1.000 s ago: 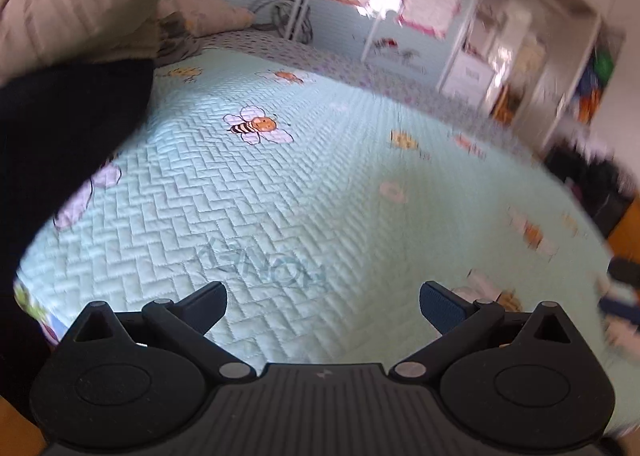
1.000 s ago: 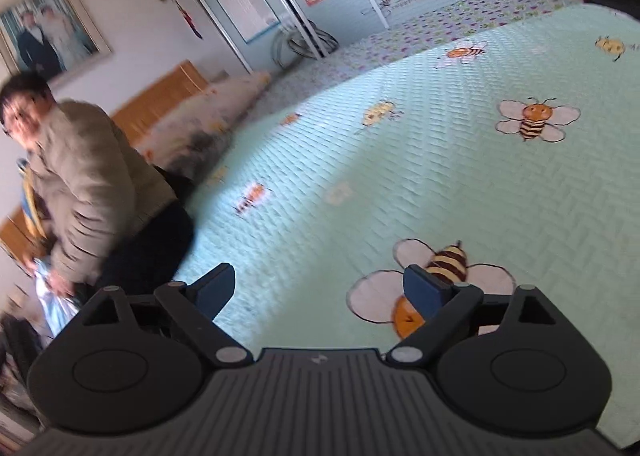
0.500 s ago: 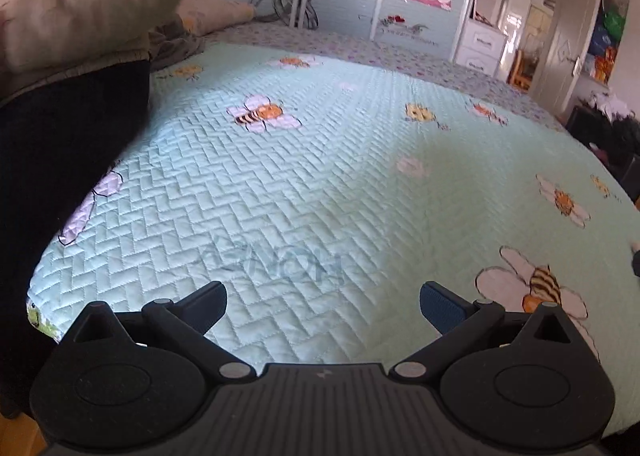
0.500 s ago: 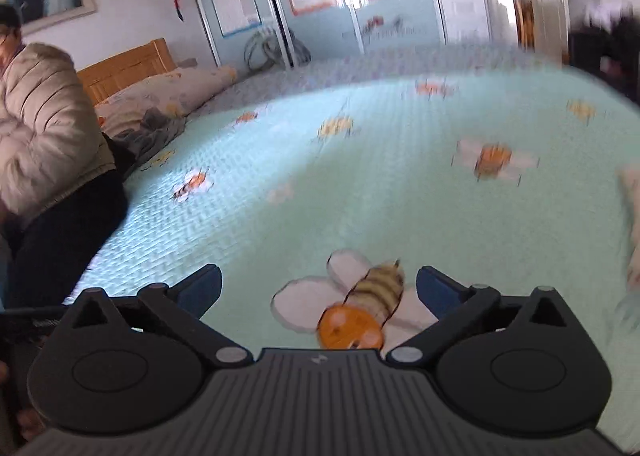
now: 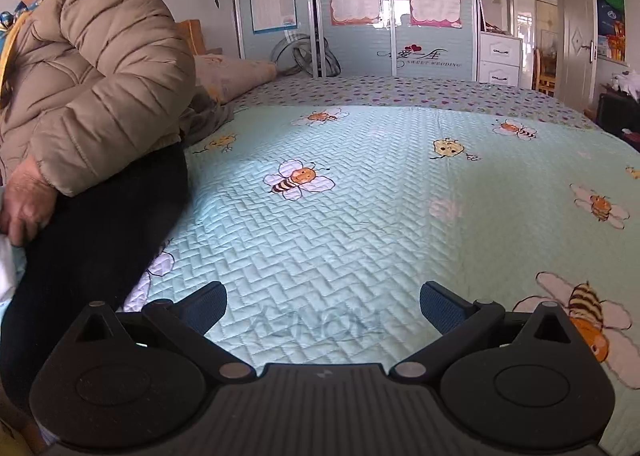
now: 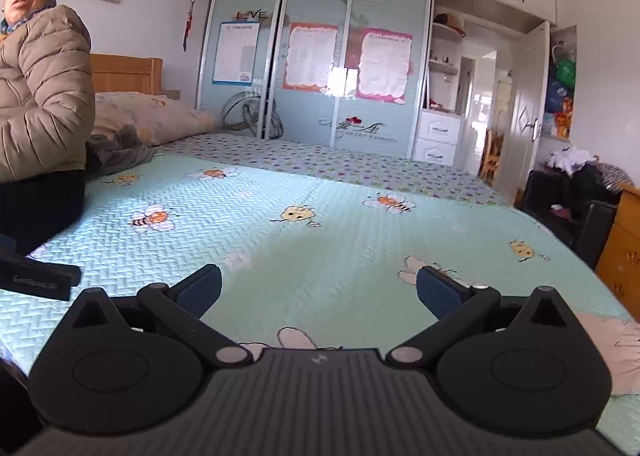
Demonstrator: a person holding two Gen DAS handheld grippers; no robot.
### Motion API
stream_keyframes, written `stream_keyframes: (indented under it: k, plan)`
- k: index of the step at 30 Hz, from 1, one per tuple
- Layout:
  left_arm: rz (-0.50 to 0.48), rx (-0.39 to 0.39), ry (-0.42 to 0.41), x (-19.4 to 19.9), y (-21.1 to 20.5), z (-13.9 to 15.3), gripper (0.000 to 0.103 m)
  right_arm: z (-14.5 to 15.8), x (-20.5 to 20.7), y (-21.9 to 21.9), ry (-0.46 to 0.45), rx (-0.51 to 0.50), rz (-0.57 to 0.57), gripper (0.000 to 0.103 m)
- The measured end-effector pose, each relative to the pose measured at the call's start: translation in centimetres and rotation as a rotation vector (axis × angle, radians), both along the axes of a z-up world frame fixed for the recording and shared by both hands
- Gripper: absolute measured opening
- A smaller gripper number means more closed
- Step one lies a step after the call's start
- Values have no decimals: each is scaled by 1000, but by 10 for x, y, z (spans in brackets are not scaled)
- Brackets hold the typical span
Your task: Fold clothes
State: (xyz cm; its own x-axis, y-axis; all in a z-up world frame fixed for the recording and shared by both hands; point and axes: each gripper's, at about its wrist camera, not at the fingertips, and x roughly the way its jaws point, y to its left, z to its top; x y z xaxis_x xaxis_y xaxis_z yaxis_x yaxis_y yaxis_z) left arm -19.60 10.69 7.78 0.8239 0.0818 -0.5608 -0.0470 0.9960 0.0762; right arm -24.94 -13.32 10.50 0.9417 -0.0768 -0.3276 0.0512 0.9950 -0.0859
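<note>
Swung up and level across the bed [image 6: 320, 240], right gripper [image 6: 319, 292] just spread wide and empty, left gripper [image 5: 323, 302] likewise, pale garment [image 6: 616, 348] nearest right fingers [image 6: 436, 290].

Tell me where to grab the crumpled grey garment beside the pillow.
Probably pinch the grey garment's loose front edge, where it spills onto the green quilt, coming in low across the open quilt. The pillow lies behind it and the person sits close beside it, so only that side looks free.
</note>
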Motion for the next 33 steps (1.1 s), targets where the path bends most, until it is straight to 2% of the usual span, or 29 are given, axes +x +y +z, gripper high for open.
stream_keyframes:
  k: [4, 7, 12, 17, 25, 33]
  plan:
    - [9, 12, -11, 0, -4, 4, 103, -3, 1, -7, 35, 39, -10, 103]
    - [8, 28, -21, -3, -8, 5, 103, -5, -3, -8, 20, 41, -27, 103]
    - [1, -8, -7, -2, -7, 6, 103, -5, -8, -4, 5, 24, -34, 103]
    - [-1, 10, -25, -2, -10, 5, 103, -5, -12, 0, -11, 14, -29, 103]
    - [-17, 2, -20, 1, -14, 4, 103, -6, -13, 3, 19, 36, -9, 103]
    - [-39, -56, -22, 0, -11, 5, 102, -1, -18, 4, -4, 72, 21, 103]
